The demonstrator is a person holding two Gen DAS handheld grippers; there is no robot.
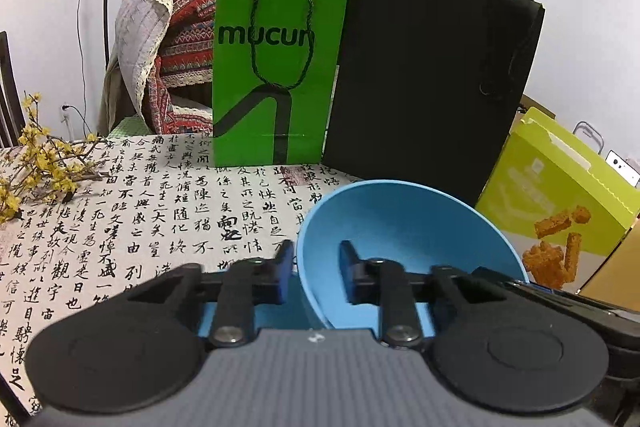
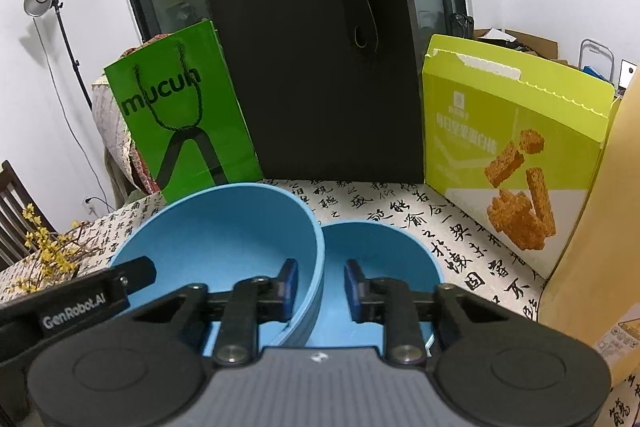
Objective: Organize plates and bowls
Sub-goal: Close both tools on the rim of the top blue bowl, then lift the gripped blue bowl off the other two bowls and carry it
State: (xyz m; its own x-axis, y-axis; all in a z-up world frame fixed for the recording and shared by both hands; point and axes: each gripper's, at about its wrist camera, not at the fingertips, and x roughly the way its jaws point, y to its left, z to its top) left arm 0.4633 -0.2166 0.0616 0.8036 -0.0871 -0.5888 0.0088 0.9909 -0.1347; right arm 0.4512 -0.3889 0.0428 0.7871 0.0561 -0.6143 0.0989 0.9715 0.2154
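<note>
Both grippers straddle the big blue bowl's rim, one finger inside, one outside: left gripper on its left wall, right gripper on its right wall, both pinched nearly shut on it. A smaller blue bowl sits touching its right side on the table. Right hand is nearer the small bowl.

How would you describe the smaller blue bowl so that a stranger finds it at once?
Start at the tall black bag standing at the back of the table. Two blue bowls sit before it. The smaller bowl is the lower one, nearer the yellow-green snack box, beside the larger bowl.
</note>
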